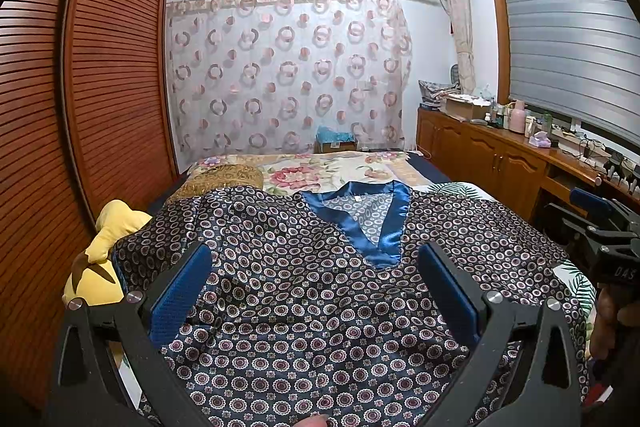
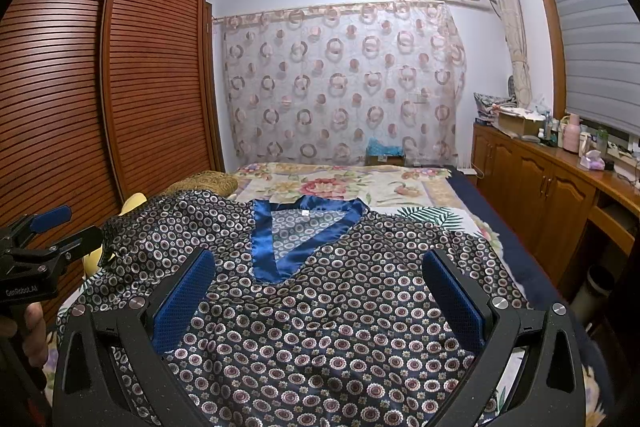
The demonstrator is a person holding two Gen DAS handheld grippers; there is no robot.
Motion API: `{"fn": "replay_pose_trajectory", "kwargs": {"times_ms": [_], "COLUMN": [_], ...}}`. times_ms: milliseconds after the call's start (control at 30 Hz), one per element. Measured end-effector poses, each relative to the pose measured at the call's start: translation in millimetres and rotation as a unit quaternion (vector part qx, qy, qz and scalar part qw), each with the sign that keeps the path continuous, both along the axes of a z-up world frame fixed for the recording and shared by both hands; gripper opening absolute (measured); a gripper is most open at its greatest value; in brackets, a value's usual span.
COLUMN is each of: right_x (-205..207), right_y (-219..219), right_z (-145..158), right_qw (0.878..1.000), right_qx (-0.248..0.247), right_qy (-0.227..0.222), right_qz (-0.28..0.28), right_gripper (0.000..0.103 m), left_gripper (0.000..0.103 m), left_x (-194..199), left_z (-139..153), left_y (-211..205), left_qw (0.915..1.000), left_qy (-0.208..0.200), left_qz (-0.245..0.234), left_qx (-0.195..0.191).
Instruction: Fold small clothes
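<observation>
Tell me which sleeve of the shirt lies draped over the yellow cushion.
The shirt's left-hand sleeve, beside the wardrobe: it hangs over the yellow cushion. The other sleeve lies flat on the bed.

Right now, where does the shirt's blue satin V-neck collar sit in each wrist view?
Left wrist: blue collar right of centre, above the open tongs.
Right wrist: blue collar left of centre, above the open tongs.
Shared landmark: circle-patterned curtain behind the bed.
</observation>
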State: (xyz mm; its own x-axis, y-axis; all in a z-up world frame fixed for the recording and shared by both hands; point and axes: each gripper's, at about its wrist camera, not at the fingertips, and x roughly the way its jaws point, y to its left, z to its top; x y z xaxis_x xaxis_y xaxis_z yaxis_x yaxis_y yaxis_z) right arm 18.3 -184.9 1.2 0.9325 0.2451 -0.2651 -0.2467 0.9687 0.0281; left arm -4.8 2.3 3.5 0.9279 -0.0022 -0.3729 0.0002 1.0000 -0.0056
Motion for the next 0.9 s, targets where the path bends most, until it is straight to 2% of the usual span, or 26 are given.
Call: {"fn": "replay_pose_trajectory", "kwargs": {"times_ms": [800,900], "right_x": [0,1], "right_y": [2,3], "right_z": [-1,-1], "right_qw": [1.0,1.0], "right_qx": [0.002,0.003], "right_qy": [0.0,0.001], "right_qz": [-0.001,-0.001], "right_gripper": [0.103,0.103], "left_gripper": [0.103,0.103], "left_x": [-2,-6], "left_z": [4,14], "left_y": [-3,-4], "left_qw": [1.0,1.0], "left_qy": [-0.002,0.0], "left_qz": [0.0,0.001], "left_qx": [0.002,0.001]}}
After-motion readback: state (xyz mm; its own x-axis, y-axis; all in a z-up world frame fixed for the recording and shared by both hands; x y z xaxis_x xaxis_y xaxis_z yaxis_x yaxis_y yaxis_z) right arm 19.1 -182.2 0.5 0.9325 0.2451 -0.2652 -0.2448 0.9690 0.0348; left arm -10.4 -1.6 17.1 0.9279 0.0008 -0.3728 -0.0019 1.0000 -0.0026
